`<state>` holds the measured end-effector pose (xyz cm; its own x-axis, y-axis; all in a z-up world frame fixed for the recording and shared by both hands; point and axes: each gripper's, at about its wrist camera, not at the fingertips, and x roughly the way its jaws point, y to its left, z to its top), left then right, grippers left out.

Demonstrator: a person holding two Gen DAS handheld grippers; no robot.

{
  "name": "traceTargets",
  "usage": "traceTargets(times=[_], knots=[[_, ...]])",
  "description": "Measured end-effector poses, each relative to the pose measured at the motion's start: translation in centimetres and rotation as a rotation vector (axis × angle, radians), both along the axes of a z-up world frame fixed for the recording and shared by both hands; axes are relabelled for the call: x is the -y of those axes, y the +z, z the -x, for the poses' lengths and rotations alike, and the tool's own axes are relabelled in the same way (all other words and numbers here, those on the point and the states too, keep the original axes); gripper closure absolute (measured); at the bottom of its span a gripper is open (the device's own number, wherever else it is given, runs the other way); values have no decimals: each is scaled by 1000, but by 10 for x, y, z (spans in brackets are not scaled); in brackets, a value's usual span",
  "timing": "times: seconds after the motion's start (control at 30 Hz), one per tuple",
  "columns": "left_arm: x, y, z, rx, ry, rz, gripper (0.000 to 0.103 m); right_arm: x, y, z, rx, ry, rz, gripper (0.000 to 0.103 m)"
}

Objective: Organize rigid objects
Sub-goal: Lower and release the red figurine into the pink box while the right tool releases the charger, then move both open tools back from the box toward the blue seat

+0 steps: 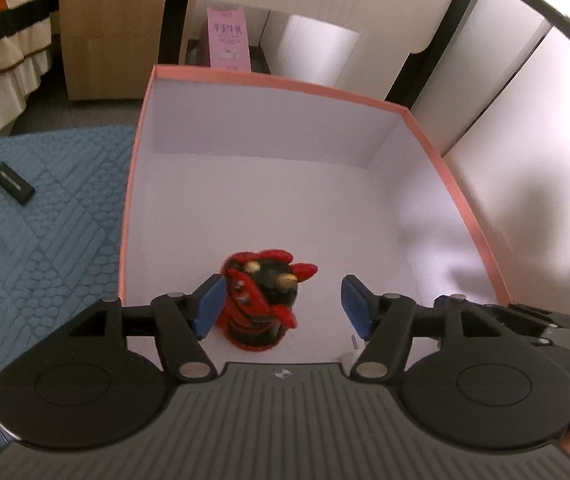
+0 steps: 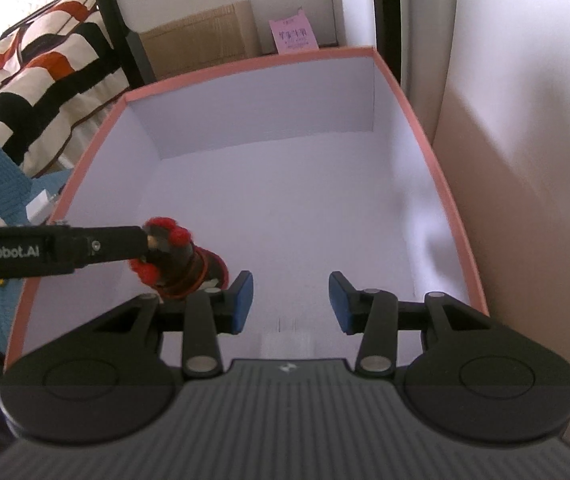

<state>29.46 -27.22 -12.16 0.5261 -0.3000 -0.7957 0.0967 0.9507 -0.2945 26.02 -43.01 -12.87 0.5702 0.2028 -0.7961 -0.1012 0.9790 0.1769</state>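
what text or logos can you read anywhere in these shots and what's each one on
"GenRobot.AI": white lettering on the black body of the left gripper, seen in the right wrist view; the first letter is cut by the frame edge.
Pink carton behind the box: dark printed characters, too blurred to read in either view.
Small white emblem on the ribbed gripper housing: a logo mark, no legible letters.
Nothing readable on the red and black figurine.

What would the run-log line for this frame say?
figurine: upright in box | left gripper: jaws open around it | right gripper: open, empty, over box
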Motion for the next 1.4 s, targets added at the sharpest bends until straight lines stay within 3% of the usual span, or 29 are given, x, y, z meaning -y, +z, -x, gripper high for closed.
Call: traceTargets(times=[0.5, 0.9, 1.17, 1.4], knots=[[-34, 90, 43, 226, 23, -23, 33, -25, 72, 27, 185, 25, -34, 57], [-95, 145, 91, 351, 102, -15, 33, -57, 131, 60, 330, 59, -71, 57], [-142, 168, 123, 408, 156, 4, 33, -92, 151, 77, 376, 93, -61, 57], [-179, 172, 147, 425, 211, -8, 33, -127, 155, 89, 389, 139, -54, 57]])
